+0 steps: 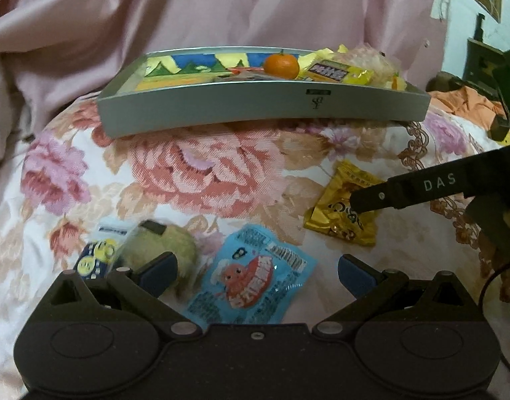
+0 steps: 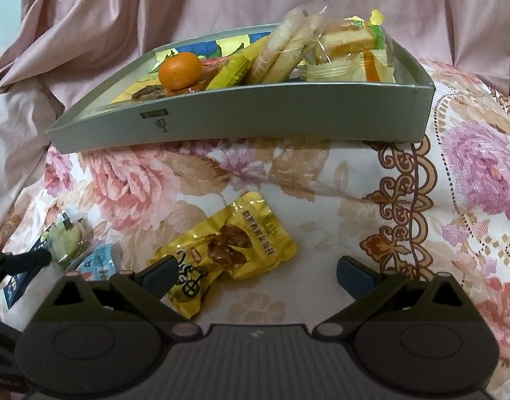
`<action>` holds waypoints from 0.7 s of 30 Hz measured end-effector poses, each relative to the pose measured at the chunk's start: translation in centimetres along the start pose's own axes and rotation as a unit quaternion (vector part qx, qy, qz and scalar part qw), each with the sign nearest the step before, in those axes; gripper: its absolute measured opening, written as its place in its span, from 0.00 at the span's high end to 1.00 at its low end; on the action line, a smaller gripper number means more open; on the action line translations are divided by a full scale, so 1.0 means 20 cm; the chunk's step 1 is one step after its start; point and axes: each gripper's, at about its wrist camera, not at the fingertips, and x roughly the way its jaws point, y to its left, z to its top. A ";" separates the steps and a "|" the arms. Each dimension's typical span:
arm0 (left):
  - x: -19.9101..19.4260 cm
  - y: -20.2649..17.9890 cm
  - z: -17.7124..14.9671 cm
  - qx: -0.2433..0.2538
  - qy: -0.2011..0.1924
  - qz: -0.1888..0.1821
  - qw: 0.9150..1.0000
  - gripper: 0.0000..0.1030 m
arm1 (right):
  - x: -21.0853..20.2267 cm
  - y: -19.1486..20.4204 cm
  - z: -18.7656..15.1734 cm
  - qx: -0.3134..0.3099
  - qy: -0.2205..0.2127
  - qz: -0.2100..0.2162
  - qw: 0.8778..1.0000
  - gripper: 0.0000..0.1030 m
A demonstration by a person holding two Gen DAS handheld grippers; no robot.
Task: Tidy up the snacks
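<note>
Both tools spread, empty: left tool (image 1: 256,268) straddles the blue foil packet (image 1: 251,288); right tool (image 2: 255,271) fronts the yellow crinkled packet (image 2: 226,250), the grey cardboard tray (image 2: 255,120) beyond awaiting them.

Left wrist: low over my bedspread (image 1: 194,166), facing 12 o'clock, near.
Right wrist: likewise.
Shared: grey tray (image 1: 255,106) (image 2: 255,116).

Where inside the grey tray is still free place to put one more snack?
The grey tray is free at its left end, the printed floor left of the orange. Its right end is crowded: the wafer packet and cake packet are heaped there, above the rim.
</note>
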 end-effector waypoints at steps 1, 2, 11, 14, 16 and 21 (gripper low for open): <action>0.01 0.00 0.01 0.005 0.003 -0.003 1.000 0.01 | 0.01 0.00 0.00 0.002 0.000 0.000 1.000 0.00; 0.02 0.00 0.02 0.009 0.008 -0.006 1.000 0.01 | 0.01 -0.01 0.01 0.004 0.000 0.000 1.000 0.00; 0.07 -0.10 0.00 0.087 0.058 -0.023 0.994 0.01 | 0.02 -0.04 0.03 0.017 -0.008 0.005 1.000 0.00; 0.09 -0.10 0.00 0.112 0.067 0.000 0.991 0.01 | 0.02 -0.04 0.02 0.019 -0.008 0.005 1.000 0.00; 0.10 -0.09 0.01 0.101 0.071 0.001 0.992 0.01 | 0.02 -0.04 0.02 0.018 -0.008 0.006 1.000 0.00; 0.13 -0.07 0.01 0.060 0.099 -0.020 0.993 0.02 | 0.02 -0.04 0.01 0.019 -0.022 0.033 0.999 0.00</action>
